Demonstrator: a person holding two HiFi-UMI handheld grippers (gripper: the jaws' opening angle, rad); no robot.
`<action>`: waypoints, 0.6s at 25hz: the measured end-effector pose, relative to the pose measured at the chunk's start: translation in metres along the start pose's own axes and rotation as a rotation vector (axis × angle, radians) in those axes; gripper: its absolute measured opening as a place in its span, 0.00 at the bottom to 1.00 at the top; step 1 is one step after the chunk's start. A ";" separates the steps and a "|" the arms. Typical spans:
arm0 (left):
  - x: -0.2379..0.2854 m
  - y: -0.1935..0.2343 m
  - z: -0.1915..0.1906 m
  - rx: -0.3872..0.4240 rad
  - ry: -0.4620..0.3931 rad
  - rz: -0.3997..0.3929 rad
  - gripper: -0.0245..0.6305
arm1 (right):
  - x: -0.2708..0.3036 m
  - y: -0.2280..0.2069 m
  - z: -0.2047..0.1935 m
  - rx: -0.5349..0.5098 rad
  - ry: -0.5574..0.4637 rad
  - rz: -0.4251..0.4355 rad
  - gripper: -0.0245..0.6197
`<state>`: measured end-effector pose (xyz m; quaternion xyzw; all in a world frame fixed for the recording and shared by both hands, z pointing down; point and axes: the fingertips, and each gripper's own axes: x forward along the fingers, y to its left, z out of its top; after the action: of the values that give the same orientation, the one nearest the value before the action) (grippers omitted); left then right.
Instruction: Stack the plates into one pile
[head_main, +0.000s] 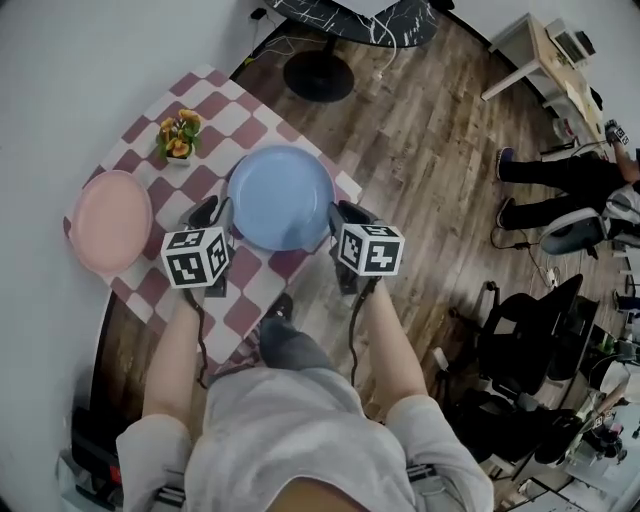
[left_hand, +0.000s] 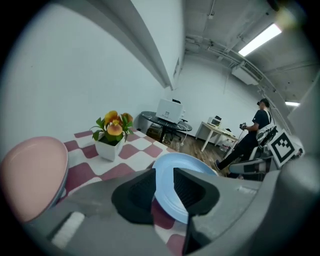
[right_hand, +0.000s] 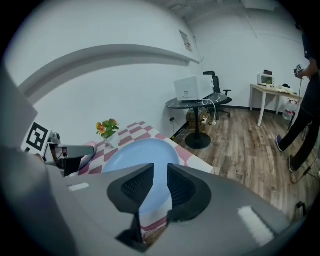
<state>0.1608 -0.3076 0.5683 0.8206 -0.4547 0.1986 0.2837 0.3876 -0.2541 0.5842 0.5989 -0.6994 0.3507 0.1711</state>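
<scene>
Both tools are nearest me. Left gripper: jaws spread, at the left rim of the blue plate. Right gripper: jaws spread, at the plate's right rim. In each gripper view the blue rim shows in the gap between the pads, and neither pair presses on it.

Blue plate: flat on the checked cloth, empty.

Step in hand, as I judge it: taking hold of the blue plate from both sides. Stack not yet made. The next move calls for closing both pairs on the rim evenly, lifting level, carrying left and setting down centred.

Pink plate: well to the left at the table edge, apart from the blue one, empty.

Farther back, a white pot holds orange flowers.
</scene>
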 end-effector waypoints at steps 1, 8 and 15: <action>0.005 0.003 -0.006 -0.011 0.016 0.012 0.23 | 0.005 -0.004 -0.003 0.009 0.013 -0.004 0.18; 0.030 0.017 -0.033 -0.064 0.103 0.067 0.28 | 0.033 -0.024 -0.018 0.062 0.088 -0.013 0.24; 0.046 0.022 -0.051 -0.093 0.163 0.068 0.28 | 0.052 -0.027 -0.035 0.058 0.162 -0.001 0.25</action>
<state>0.1615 -0.3133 0.6407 0.7716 -0.4664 0.2529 0.3509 0.3956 -0.2678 0.6502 0.5736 -0.6724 0.4182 0.2098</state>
